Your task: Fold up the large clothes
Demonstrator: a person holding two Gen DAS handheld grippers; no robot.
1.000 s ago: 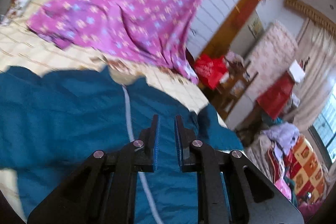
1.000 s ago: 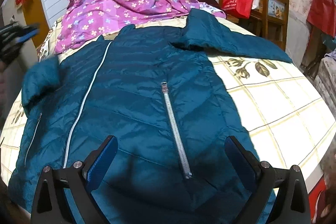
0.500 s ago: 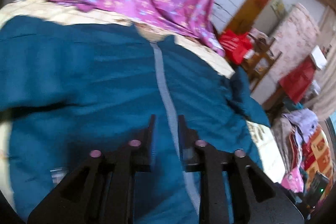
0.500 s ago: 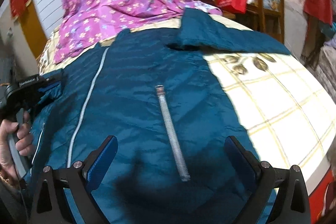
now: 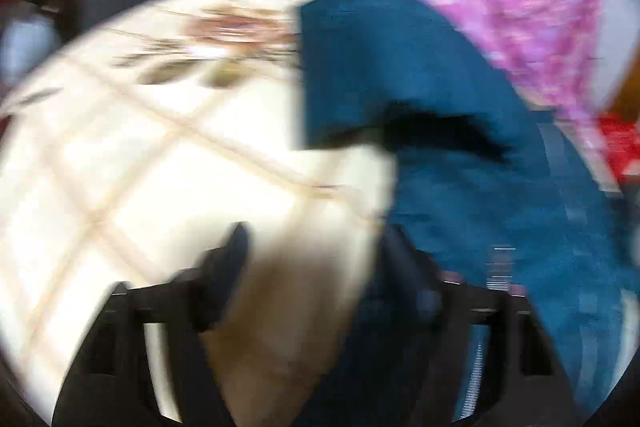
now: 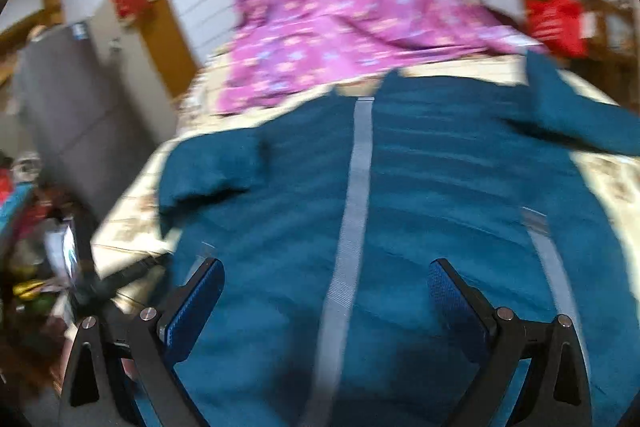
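A teal quilted jacket (image 6: 420, 195) with a pale centre zip lies front-up on the bed. Its left sleeve (image 6: 208, 167) is bent inward and its right sleeve (image 6: 580, 115) stretches to the far right. My right gripper (image 6: 326, 287) is open and empty, low over the jacket's hem, its jaws on either side of the zip. In the blurred left wrist view the jacket (image 5: 460, 167) fills the right half. My left gripper (image 5: 316, 267) is open and empty over the jacket's left edge, one finger above the bedsheet.
A cream checked bedsheet (image 5: 140, 167) with a leaf print covers the bed. A purple flowered cloth (image 6: 340, 7) lies at the head of the bed. A grey cabinet (image 6: 72, 115) and clutter stand off the bed's left side; a red bag (image 6: 556, 23) is far right.
My left gripper has opened and swung left to the jacket's left edge. The left sleeve now lies bent inward. My right gripper has shifted left, from the pocket zip to the centre zip.
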